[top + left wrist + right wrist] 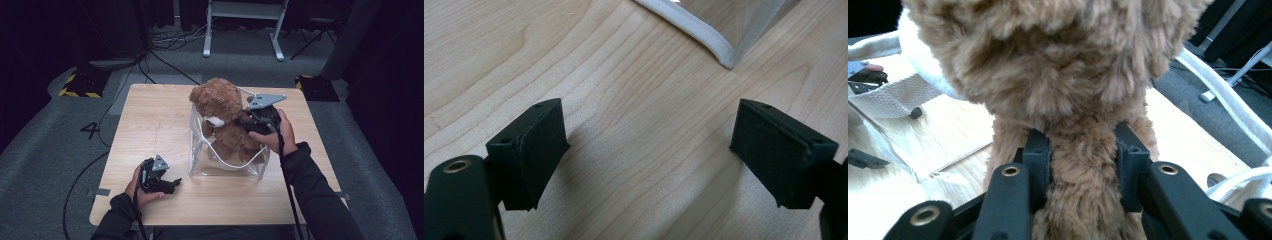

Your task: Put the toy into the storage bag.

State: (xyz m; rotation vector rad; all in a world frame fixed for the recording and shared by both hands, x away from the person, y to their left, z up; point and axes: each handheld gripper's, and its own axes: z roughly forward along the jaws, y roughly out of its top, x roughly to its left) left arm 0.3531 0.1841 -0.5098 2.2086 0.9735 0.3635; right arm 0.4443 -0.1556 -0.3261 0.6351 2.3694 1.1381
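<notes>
the wooden table carries the whole scene, and its light top gives the bag a flat place to stand near the middle, toward the right side. the clear bag stands upright with its mouth open upward, white piping running along its edges and a white strap looping behind, so that something can go in or come out from above. the teddy bear sits upright inside it, legs down in the bag and head and chest well above the rim; it looks too tall to disappear into the bag, which is probably why it is gripped high on the body rather than by the legs.

the right gripper comes in from the bear's right side at about chest height. in the right gripper view its jaws are closed tight on a narrow part of the brown plush, the fur bulging out between and above them, so the hold looks firm enough to lift or steady the toy.

the left gripper rests low near the front left of the table, just off the bag's front corner. its jaws stand wide apart with nothing between them but bare wood, seemingly waiting to pin the bag down if the bear is pulled free.
</notes>
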